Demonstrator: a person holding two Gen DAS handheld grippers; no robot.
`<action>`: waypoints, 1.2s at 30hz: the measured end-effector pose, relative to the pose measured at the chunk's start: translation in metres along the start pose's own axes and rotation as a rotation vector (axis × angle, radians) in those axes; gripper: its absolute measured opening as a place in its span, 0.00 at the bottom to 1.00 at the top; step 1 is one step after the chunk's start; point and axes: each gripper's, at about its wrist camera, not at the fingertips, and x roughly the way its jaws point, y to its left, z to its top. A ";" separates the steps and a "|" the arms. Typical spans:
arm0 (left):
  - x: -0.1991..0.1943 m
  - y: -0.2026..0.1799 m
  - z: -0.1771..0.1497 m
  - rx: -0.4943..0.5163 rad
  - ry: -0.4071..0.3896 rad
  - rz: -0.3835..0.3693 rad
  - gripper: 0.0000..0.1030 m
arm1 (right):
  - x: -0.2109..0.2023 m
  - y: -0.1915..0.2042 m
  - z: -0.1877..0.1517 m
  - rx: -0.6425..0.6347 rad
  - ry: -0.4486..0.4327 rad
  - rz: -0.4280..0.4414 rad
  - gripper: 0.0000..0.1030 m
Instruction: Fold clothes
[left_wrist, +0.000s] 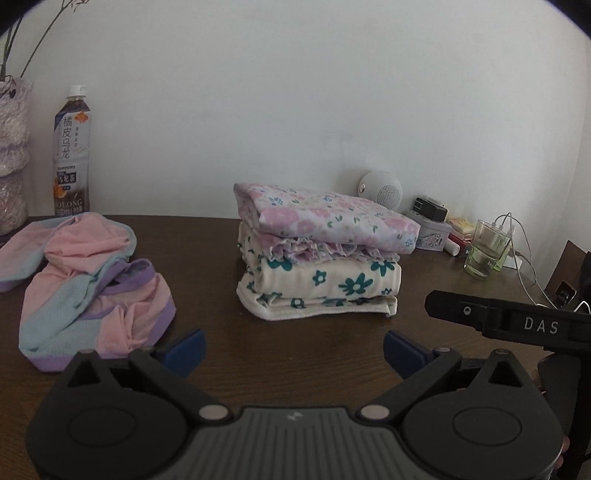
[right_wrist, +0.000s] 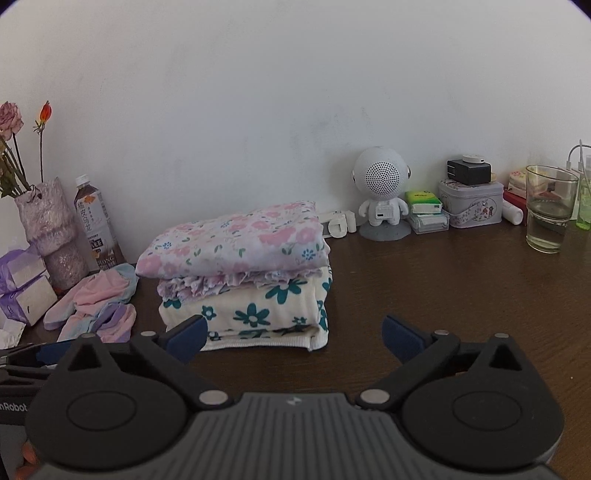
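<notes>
Crumpled pastel garment (left_wrist: 92, 288) lying loose on the dark counter (left_wrist: 314, 354), left of the folded stack (left_wrist: 321, 254), near the tea bottle (left_wrist: 72, 155). Thin, soft and light, probably a knit; sure to sag and bunch when lifted. Best pinched at a purple hem edge or corner. Left gripper (left_wrist: 293, 350) and right gripper (right_wrist: 291, 336): jaws spread apart, holding nothing

Pink-floral garment (left_wrist: 325, 218) atop cream teal-flowered garment (left_wrist: 321, 284); pastel striped heap (left_wrist: 85, 284).
</notes>
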 end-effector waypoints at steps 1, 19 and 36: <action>-0.005 -0.001 -0.003 0.001 0.005 0.000 1.00 | -0.004 0.001 -0.003 -0.003 0.004 -0.003 1.00; -0.114 -0.029 -0.074 0.041 0.062 -0.004 1.00 | -0.108 0.036 -0.066 -0.073 0.074 -0.051 1.00; -0.219 -0.060 -0.147 0.118 0.033 0.015 1.00 | -0.214 0.066 -0.135 -0.126 0.059 -0.066 1.00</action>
